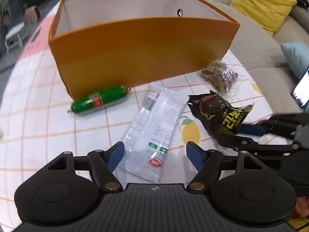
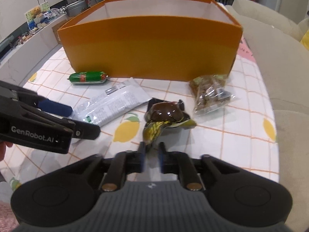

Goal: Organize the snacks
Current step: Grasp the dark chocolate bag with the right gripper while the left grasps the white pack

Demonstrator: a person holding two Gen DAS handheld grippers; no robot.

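An open orange box [image 1: 139, 50] stands at the back of the table; it also shows in the right wrist view [image 2: 150, 48]. In front of it lie a green sausage [image 1: 98, 100] [image 2: 87, 77], a white packet [image 1: 152, 129] [image 2: 114, 104], a dark brown-and-yellow packet [image 1: 218, 112] [image 2: 166, 119] and a clear bag of brown snacks [image 1: 220, 75] [image 2: 210, 92]. My left gripper [image 1: 154, 152] is open, its fingers either side of the white packet's near end. My right gripper [image 2: 151, 150] is nearly closed on the dark packet's near end.
The table has a checked cloth with lemon prints [image 2: 126, 130]. A beige sofa [image 2: 280, 61] with a yellow cushion [image 1: 264, 2] stands on the right. A phone screen [image 1: 302, 90] glows at the right edge.
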